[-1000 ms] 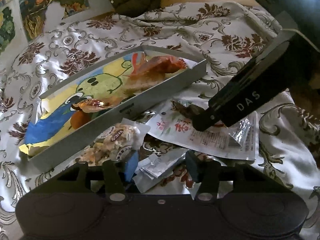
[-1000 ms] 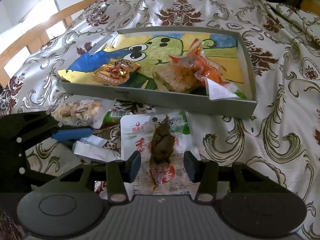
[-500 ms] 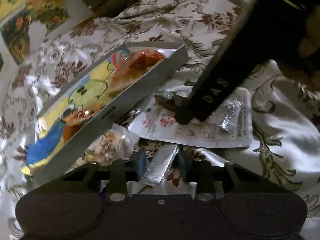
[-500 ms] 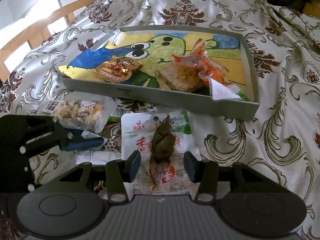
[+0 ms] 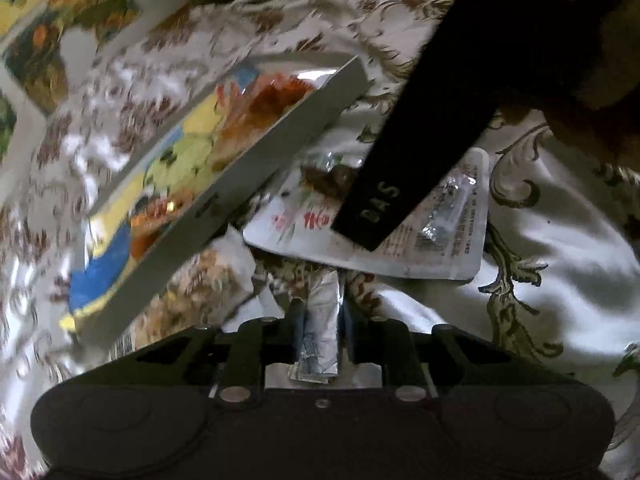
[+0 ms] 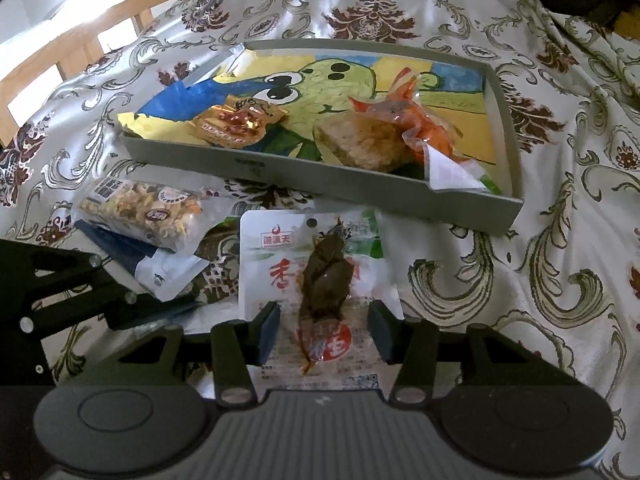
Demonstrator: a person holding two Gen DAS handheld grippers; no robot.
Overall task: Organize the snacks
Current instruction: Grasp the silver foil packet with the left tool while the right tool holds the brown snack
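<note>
A grey tray [image 6: 505, 128] w/ a cartoon liner is seen lying on a patterned cloth [image 6: 560, 264] spread over the surface. Inside the tray, an orange foil pack [image 6: 236, 122] is found nr the front-left corner, a brown block snack [image 6: 362, 142] nr the front-right, and a red clear-wrapped snack [image 6: 416, 120] is leaned on that block's right side.

Outside the tray, along its front wall, three more snacks are seen on the cloth. A white pouch w/ red print [image 6: 320, 280] is laid just in front of the wall, approx. at its middle. A clear bag of mixed bits [image 6: 140, 208] is placed to the pouch's left, nr the tray's front-left corner. A small silver sachet [image 5: 322, 312] is positioned just below that bag.

The left gripper [image 5: 320, 320] has just been closing, and the silver sachet is clamped between its pads, the sachet's end being stuck out past the fingertips toward the white pouch. The left wrist view is blurred, so finer detail on the sachet cannot be read.

The right gripper [image 6: 323, 330] is held over the lower half of the white pouch, jaws spread apart w/ gaps visible between each pad and the dark lump showing through the pouch's clear window; nothing is gripped. Whether the fingertips touch the pouch's flat film cannot be told.
</note>
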